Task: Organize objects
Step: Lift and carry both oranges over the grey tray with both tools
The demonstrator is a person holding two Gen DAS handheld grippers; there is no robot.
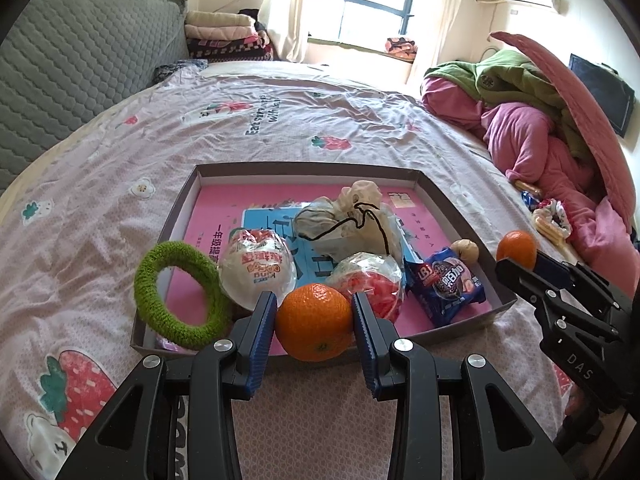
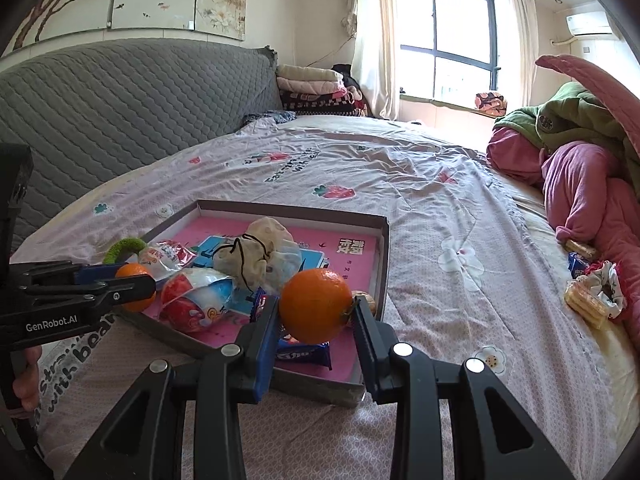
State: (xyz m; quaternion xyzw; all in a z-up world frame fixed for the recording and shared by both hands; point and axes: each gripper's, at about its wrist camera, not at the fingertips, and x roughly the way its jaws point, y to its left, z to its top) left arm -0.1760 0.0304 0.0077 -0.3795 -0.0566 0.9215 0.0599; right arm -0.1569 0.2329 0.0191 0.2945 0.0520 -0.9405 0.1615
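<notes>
Gripping one round orange tangerine [image 1: 314,322] in the left gripper [image 1: 314,312] and another orange tangerine [image 2: 315,305] in the right gripper [image 2: 316,312], both hanging over the near edge of the shallow grey cardboard tray with pink lining [image 1: 180,196]. Crowding the tray's near half: fuzzy green ring [image 1: 176,292], white-and-red wrapped snack balls [image 1: 256,268], beige drawstring pouch [image 1: 352,220], blue biscuit packet [image 1: 448,284]. Leaving bare pink floor along the far wall, with open pink bedsheet [image 1: 240,128] lying beyond.

orange fruit [image 1: 314,322], fuzzy green ring [image 1: 180,300], pink-floored tray [image 1: 448,184].

Home bedroom: bed [image 1: 280,128], quilted headboard [image 2: 132,92], curtained window [image 2: 444,36].
</notes>
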